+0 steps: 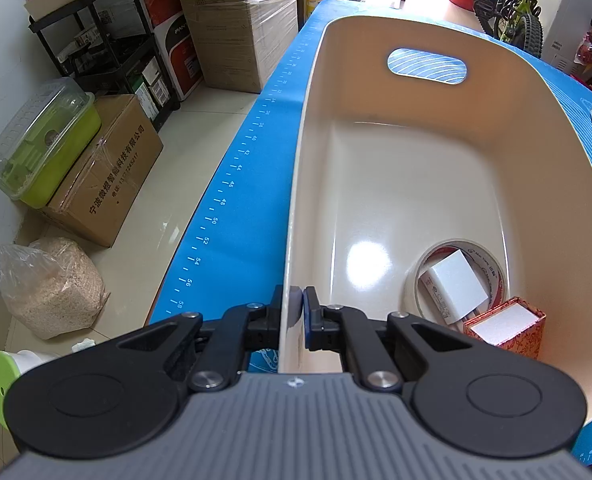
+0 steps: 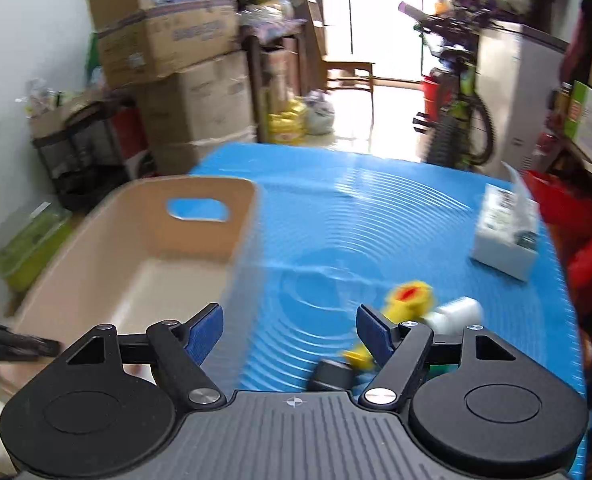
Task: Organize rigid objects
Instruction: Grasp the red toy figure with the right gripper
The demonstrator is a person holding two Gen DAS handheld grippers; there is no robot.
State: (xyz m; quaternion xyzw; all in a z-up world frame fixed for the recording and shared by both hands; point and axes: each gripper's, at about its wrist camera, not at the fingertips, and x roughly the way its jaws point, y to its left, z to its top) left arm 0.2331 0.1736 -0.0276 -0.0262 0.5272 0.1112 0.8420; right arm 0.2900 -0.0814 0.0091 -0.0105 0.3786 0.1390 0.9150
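A cream plastic bin [image 1: 555, 168] with a handle slot stands on the blue mat [image 1: 232, 184]. My left gripper [image 1: 297, 304] is shut on the bin's near left rim, one pad on each side of the wall. Inside the bin lie a tape roll [image 1: 491, 268], a white charger [image 1: 453, 288] in its hole, and a red patterned box [image 1: 507, 326]. In the blurred right wrist view my right gripper [image 2: 290, 330] is open and holds nothing, above the mat beside the bin [image 2: 200, 236]. A yellow toy [image 2: 409, 294], a white bottle [image 2: 457, 312] and a dark object [image 2: 331, 374] lie near its right finger.
A white tissue box [image 2: 503, 234] sits on the mat's far right. Cardboard boxes [image 1: 108, 176], a black shelf cart [image 1: 96, 40] and a bag of grain [image 1: 52, 284] crowd the floor on the left. A bicycle [image 1: 511, 4] stands beyond the table.
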